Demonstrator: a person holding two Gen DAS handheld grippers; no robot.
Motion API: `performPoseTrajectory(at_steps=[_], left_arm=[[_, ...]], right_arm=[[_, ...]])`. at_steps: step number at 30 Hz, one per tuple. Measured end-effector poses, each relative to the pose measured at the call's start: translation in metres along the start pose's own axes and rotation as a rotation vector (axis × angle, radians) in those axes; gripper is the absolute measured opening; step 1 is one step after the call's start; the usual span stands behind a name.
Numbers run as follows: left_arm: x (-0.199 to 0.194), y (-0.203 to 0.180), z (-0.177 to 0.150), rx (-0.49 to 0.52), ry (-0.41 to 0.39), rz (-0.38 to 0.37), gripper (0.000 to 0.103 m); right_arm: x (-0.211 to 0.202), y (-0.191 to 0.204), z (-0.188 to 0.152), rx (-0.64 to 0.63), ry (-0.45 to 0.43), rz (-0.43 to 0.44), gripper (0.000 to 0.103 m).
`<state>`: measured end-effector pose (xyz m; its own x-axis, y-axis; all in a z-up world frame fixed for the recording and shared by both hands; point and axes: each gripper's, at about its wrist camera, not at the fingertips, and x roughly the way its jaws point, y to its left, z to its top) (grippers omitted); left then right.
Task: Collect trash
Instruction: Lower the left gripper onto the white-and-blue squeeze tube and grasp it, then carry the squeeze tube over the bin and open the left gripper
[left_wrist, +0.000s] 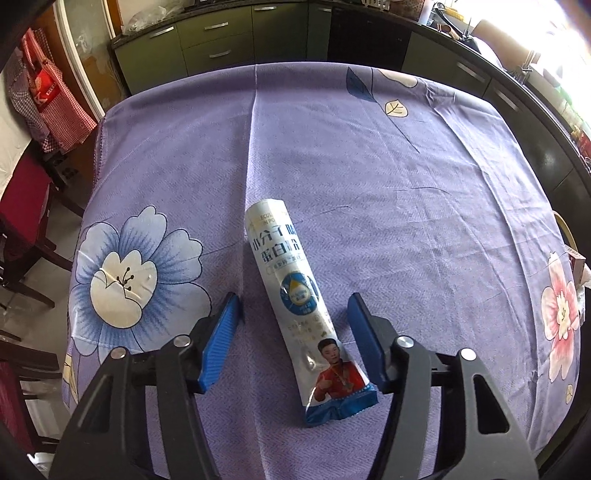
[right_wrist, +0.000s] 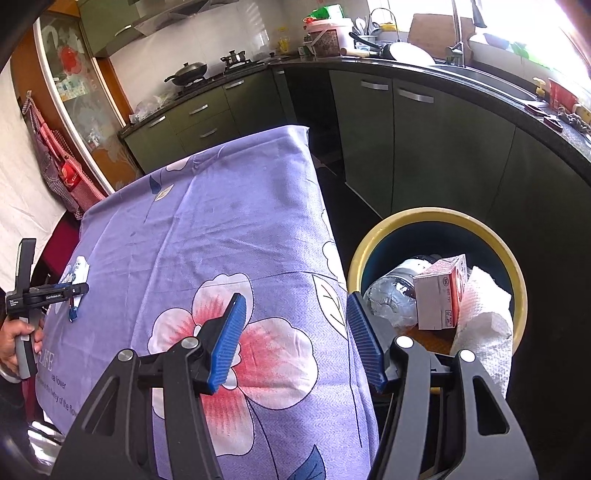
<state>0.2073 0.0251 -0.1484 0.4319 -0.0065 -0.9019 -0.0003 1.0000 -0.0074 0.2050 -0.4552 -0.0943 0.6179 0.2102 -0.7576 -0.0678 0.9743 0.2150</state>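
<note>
A white and blue snack packet (left_wrist: 299, 295) lies lengthwise on the purple flowered tablecloth (left_wrist: 369, 177). My left gripper (left_wrist: 293, 306) is open, its blue pads on either side of the packet's near half, not touching it. In the right wrist view the left gripper (right_wrist: 48, 291) shows at the table's far left, with the packet (right_wrist: 79, 269) under it. My right gripper (right_wrist: 295, 308) is open and empty above the table's right edge. Beside it on the floor stands a yellow-rimmed trash bin (right_wrist: 517, 273) holding a pink carton (right_wrist: 439, 295), a clear plastic bottle (right_wrist: 391, 291) and white paper towel (right_wrist: 484, 317).
Green kitchen cabinets (right_wrist: 424, 147) and a dark counter with a sink run behind and to the right of the table. A stove with a wok (right_wrist: 188, 72) is at the back. Dark red chairs (left_wrist: 22, 206) stand at the table's left side.
</note>
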Motion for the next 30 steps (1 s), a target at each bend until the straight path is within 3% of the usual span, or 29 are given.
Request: performPoseTrajectory(at_steps=[1,5,6,12,17,25,30], left_arm=[[-0.001,-0.001,0.000,0.005,0.000,-0.002,0.050],[-0.005,-0.004,-0.002,0.025,0.001,-0.024,0.023],[-0.005,-0.006,-0.002,0.032,0.001,-0.027,0.022],[-0.014,-0.024,-0.008,0.091,-0.010,-0.086,0.021],[-0.037,-0.063,-0.010,0.186,-0.047,-0.152,0.021],[-0.070,-0.171,-0.004,0.431,-0.108,-0.298,0.021],[-0.070,-0.253,0.006,0.581,-0.115,-0.382,0.021]], right_arm=[[0.001,0.001,0.000,-0.002,0.001,0.002,0.057],[0.002,0.003,-0.001,-0.003,0.003,0.007,0.057],[0.002,0.003,-0.001,-0.003,0.003,0.007,0.057],[0.000,0.005,-0.001,-0.007,0.001,0.006,0.057],[-0.003,0.003,-0.004,0.004,-0.005,-0.004,0.057],[-0.014,-0.035,-0.020,0.099,-0.023,-0.084,0.057],[-0.026,-0.064,-0.032,0.165,-0.040,-0.138,0.057]])
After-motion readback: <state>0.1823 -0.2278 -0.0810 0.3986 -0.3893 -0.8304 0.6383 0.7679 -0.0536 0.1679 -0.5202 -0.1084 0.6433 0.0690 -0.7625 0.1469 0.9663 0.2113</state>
